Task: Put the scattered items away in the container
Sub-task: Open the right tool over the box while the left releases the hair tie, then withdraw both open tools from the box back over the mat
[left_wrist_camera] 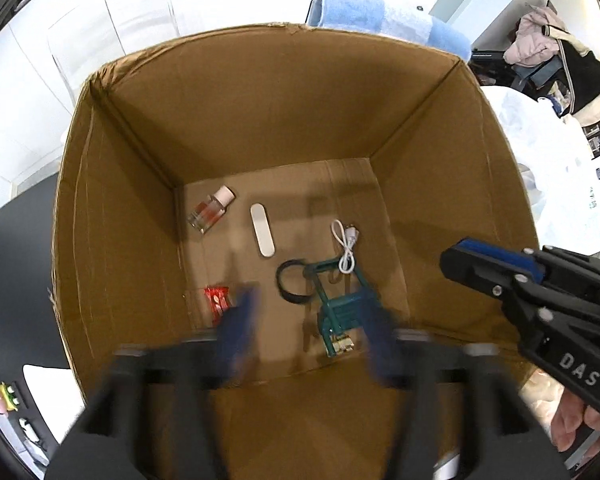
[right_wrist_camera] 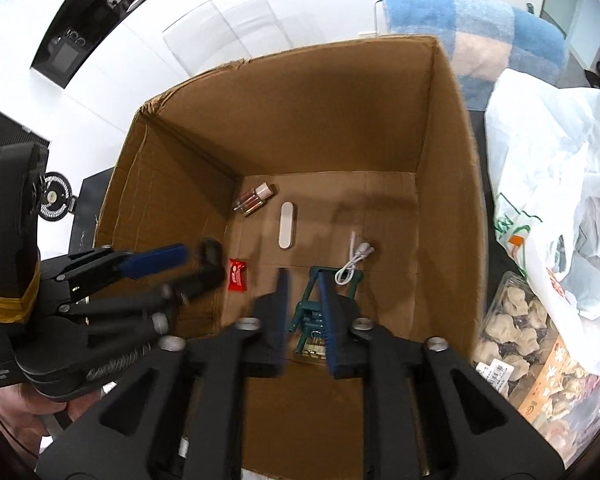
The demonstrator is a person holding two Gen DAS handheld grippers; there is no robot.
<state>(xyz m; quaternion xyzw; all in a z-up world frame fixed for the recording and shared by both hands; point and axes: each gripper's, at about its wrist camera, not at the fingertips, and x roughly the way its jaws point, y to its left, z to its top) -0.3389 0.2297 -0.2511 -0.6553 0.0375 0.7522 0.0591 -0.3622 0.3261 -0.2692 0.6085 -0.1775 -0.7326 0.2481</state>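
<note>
The cardboard box [left_wrist_camera: 112, 184] stands open; on its floor lie a teal miniature chair [left_wrist_camera: 338, 312] at 6 o'clock, a white cable [left_wrist_camera: 346, 250], a black ring [left_wrist_camera: 290, 286], a white oval bar [left_wrist_camera: 262, 235], a small bottle [left_wrist_camera: 210, 210] at 10 o'clock and a red packet [left_wrist_camera: 217, 300]. The left gripper [left_wrist_camera: 306, 336] hangs above the near wall, jaws spread and empty. The right gripper [right_wrist_camera: 306, 320], at 3 o'clock of the left, has its jaws slightly parted, gripping nothing.

White walls and white panelled cupboard doors [right_wrist_camera: 228, 20] behind, brightly lit. Black rectangular wall panel [right_wrist_camera: 80, 36] high at left. Blue-and-cream fluffy blanket [right_wrist_camera: 472, 28] draped over a chair. Heap of clothes and bags [left_wrist_camera: 556, 52] far right.
</note>
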